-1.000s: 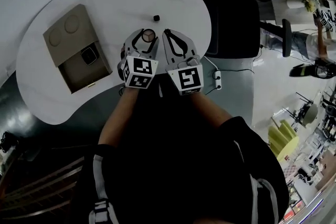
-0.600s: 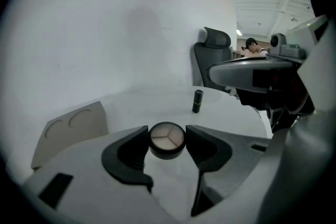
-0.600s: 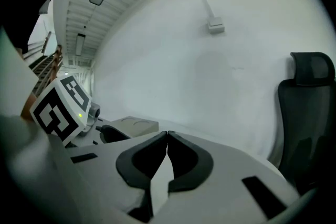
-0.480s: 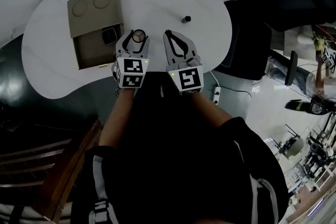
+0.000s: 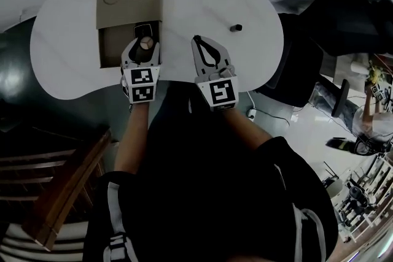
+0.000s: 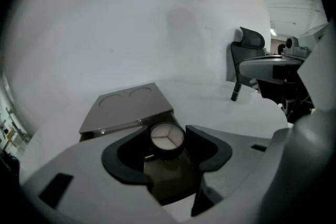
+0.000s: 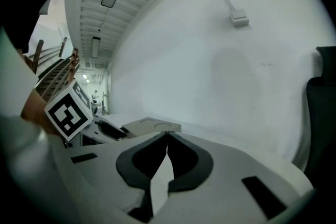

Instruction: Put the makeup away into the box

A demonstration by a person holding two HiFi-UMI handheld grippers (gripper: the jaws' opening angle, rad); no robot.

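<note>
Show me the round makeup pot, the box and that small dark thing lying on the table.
round makeup pot [image 6: 167, 136]: left gripper view, its pale top face.
box [image 5: 130, 3]: head view, its tan panel with two circles.
small dark thing [image 5: 236, 27]: head view, its middle.

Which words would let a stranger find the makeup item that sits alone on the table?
Take the white table. The brown box is on its left half; go to the right side. There a small dark tube sits alone, unlike the round compact held at the box.
</note>
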